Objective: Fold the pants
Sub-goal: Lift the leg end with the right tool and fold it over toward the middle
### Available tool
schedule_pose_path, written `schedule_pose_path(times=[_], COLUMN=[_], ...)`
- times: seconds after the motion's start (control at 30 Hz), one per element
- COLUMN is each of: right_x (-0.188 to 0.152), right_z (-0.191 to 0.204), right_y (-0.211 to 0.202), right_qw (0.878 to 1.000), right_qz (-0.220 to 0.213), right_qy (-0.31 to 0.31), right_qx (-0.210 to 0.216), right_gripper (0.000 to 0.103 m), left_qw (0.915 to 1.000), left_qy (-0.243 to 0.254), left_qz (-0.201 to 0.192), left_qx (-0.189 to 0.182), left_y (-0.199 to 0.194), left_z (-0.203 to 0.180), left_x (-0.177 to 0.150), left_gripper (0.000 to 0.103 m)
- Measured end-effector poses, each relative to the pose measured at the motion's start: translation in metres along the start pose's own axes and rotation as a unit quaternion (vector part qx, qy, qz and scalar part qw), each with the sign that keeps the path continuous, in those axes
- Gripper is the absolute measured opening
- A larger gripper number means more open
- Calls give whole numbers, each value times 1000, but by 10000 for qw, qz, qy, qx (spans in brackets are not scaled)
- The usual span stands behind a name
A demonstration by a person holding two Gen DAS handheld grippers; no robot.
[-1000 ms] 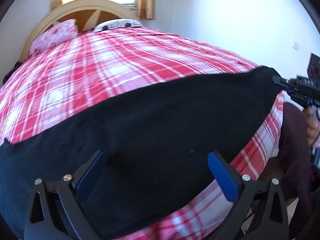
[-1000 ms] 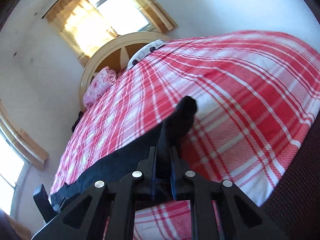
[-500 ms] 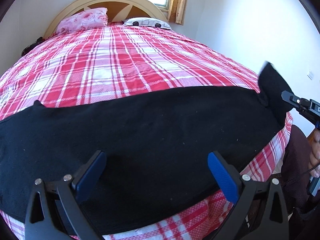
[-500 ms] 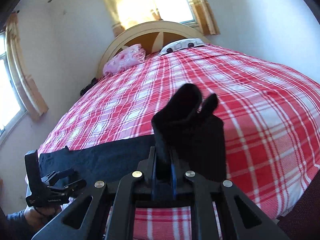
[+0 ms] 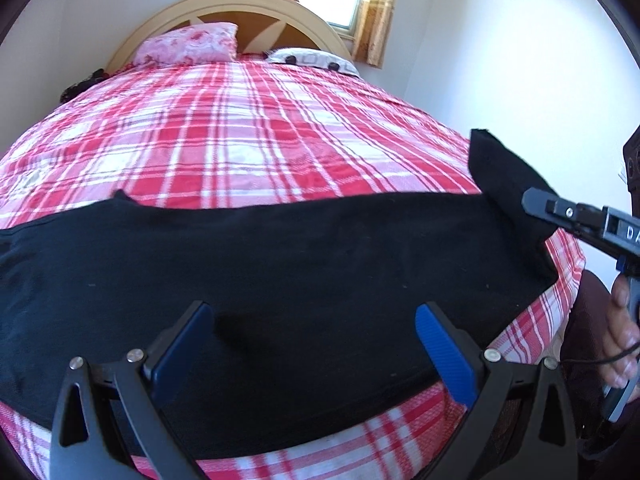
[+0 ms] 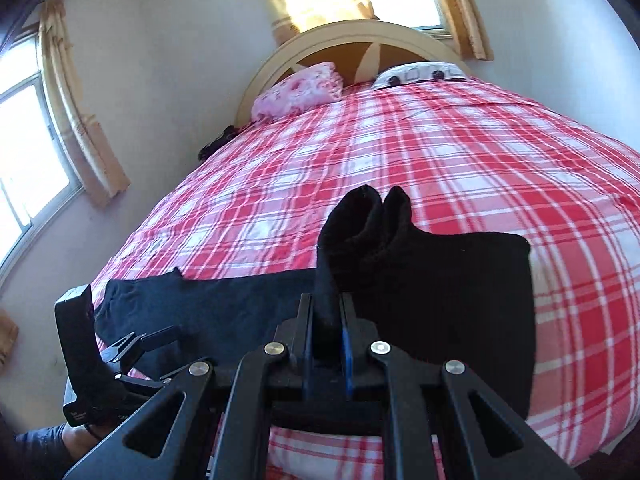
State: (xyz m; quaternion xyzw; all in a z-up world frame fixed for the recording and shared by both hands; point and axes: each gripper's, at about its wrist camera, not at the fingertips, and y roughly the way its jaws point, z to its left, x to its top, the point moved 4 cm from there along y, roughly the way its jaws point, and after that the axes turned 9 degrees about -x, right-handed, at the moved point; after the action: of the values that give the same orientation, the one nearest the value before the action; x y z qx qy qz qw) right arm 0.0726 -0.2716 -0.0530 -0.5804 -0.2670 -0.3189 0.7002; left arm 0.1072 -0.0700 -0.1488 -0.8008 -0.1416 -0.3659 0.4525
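- One pair of black pants (image 5: 280,264) lies flat across the near end of the bed (image 5: 248,136), long axis running left-right along the bed's foot edge.
- Right gripper (image 6: 328,344): jaws closed tight on a bunched end of the pants, that end lifted off the bed and standing up above the fingers.
- Left gripper (image 5: 316,356): jaws wide apart, holding nothing, poised over the pants' near edge around mid-length.
- Key relation: the free end lies far to the left of the held end, beyond the left gripper, so my read is the fold travels right-to-left along the long axis.
- Count: one pants, two grippers, two pillows (image 5: 188,44) at the bed's headboard (image 5: 256,4).
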Motion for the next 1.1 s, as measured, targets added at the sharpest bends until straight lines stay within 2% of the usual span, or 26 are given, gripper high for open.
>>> schedule_pose_path(times=[0.2, 0.43, 0.7, 1.1], right_x=[-9, -30, -48, -52], right_z=[52, 99, 112, 134], right_y=[20, 48, 65, 67], right_qw=[9983, 9933, 9890, 9862], right_qz=[230, 559, 861, 826], right_qy=[-460, -921, -1118, -1266], right_qx=[271, 419, 433, 669], right_gripper=[12, 12, 12, 12], left_qw=[9994, 9987, 9978, 9929], left_qy=[-133, -316, -420, -676], left_qz=[-238, -252, -378, -770], left_qx=[235, 308, 350, 607], left_y=[-15, -13, -18, -35], left_z=[23, 39, 47, 64], left_x=[1, -4, -3, 1], left_gripper=[103, 103, 103, 103])
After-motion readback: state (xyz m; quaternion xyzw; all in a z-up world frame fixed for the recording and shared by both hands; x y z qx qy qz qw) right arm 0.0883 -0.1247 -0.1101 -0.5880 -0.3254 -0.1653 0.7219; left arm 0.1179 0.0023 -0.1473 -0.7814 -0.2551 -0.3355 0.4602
